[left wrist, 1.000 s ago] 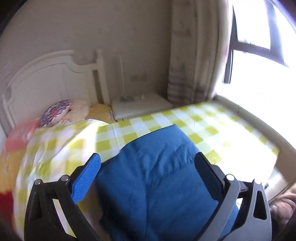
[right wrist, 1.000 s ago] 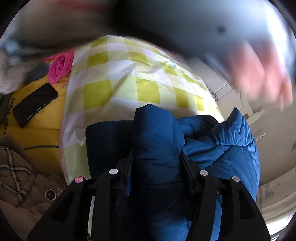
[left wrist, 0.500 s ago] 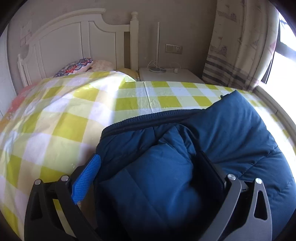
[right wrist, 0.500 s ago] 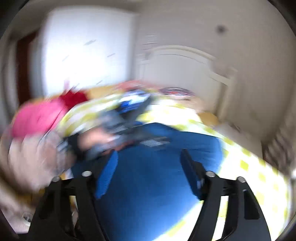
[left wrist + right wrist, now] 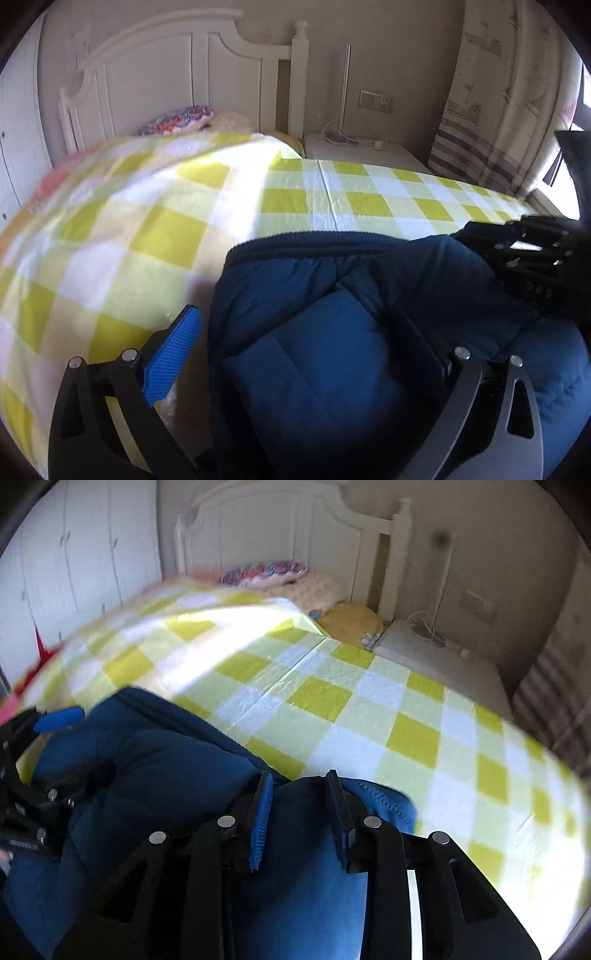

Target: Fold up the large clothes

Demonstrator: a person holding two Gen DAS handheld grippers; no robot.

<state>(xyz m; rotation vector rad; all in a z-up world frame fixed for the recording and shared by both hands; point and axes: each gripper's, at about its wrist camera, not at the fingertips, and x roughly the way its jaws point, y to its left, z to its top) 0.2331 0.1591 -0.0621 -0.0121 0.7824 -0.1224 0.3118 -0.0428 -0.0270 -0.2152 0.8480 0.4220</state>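
Note:
A dark blue puffy jacket [image 5: 332, 369] lies folded on the yellow-and-white checked bed cover [image 5: 351, 203]. My left gripper [image 5: 295, 317] stands open wide around a thick fold of it; the blue left pad [image 5: 173, 354] is clear of the fabric and the right finger is half buried. My right gripper [image 5: 300, 779] is at the jacket's right edge [image 5: 380, 801]. Its jaws are closing, with a hump of that edge bunched between the pads. The right tool's black frame [image 5: 532, 258] shows at the left wrist view's right side. The left gripper [image 5: 70, 746] shows at the right wrist view's left.
A white headboard [image 5: 192, 74] with patterned pillows [image 5: 177, 118] stands at the far end. Beside it are a white nightstand [image 5: 436, 653] with a cable, a yellow cushion [image 5: 351, 624] and a striped curtain [image 5: 498, 110]. White wardrobe doors [image 5: 74, 561] line the left.
The right gripper let go of the thick fold, swung across to the jacket's right edge and narrowed its jaws. The left gripper sank and rolled level over the jacket, still open.

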